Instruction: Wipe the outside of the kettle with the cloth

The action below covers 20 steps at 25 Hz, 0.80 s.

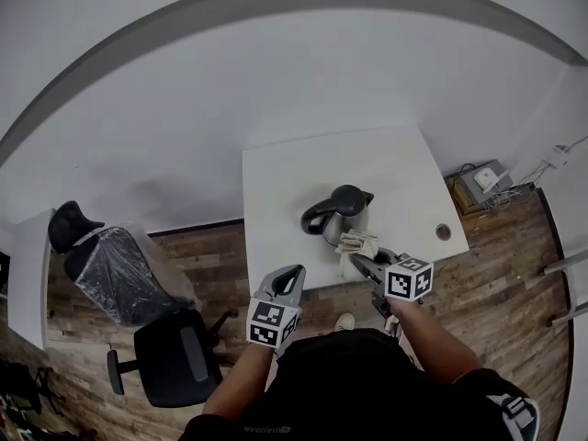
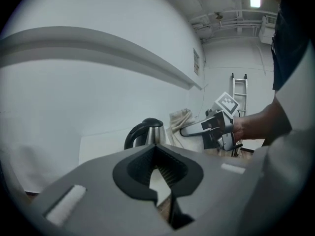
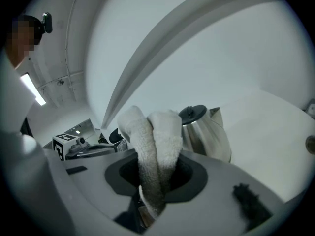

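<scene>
There are two grippers, one in each of the person's hands. Nearest, the left gripper [image 1: 290, 274] hangs over the near edge of the one white table [image 1: 285, 177]. Its own view shows its ribbed pads drawn together at the tips with nothing between them.

The right gripper [image 1: 356, 258] reaches in from the person's right and is clamped on the one cloth [image 3: 157, 141], a pale towel. In the right gripper view the cloth is bunched into two thick folds that rise out of the jaws. Its free end sits at the near side of the one kettle [image 1: 342, 211], but whether it touches the steel cannot be made out.

The kettle stands upright near the middle of the table's near half, its long axis vertical. From the head view its black handle [image 1: 315, 219] points to the person's left and its spout [image 1: 368, 197] to the right and away.

The left gripper view shows that handle clearly. In the right gripper view the cloth hides it, and only the black lid [image 3: 193, 113] and shiny body show.

Only the head view takes in the wooden floor [image 1: 211, 265] and the two office chairs at the left, one wrapped in plastic [image 1: 110, 265] and one bare black [image 1: 175, 356]. It also shows a small box [image 1: 485, 182] on the floor to the right. Farthest off, only the left gripper view catches a ladder [image 2: 238, 90].
</scene>
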Motion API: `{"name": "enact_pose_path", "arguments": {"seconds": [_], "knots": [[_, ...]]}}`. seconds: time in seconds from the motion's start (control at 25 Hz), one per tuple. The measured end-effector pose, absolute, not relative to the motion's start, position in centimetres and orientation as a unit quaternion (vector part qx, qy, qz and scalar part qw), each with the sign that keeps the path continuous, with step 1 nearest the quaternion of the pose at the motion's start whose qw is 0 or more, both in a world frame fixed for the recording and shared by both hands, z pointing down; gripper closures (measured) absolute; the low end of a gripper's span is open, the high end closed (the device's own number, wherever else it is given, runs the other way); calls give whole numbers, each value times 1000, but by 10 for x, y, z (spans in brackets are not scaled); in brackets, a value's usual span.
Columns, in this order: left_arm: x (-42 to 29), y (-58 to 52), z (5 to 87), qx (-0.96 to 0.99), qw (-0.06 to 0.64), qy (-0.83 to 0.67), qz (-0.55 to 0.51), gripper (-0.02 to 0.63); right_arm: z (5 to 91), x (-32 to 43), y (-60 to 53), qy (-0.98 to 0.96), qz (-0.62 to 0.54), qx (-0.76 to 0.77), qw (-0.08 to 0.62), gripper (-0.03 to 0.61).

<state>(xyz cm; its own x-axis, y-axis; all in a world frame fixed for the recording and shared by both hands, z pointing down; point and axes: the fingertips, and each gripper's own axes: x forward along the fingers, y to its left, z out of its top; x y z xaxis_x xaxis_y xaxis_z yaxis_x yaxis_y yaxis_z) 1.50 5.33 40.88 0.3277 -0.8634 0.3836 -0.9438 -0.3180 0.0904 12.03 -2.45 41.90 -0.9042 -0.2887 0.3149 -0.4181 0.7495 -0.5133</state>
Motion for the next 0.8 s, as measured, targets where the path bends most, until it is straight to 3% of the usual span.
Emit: {"name": "enact_pose_path", "arguments": {"seconds": [0.4, 0.8], "knots": [[23, 87, 400, 807, 232, -540, 60, 607, 392, 171, 39, -928, 240, 253, 131, 485], [62, 112, 384, 834, 194, -510, 75, 607, 378, 227, 91, -920, 224, 301, 113, 485]]}}
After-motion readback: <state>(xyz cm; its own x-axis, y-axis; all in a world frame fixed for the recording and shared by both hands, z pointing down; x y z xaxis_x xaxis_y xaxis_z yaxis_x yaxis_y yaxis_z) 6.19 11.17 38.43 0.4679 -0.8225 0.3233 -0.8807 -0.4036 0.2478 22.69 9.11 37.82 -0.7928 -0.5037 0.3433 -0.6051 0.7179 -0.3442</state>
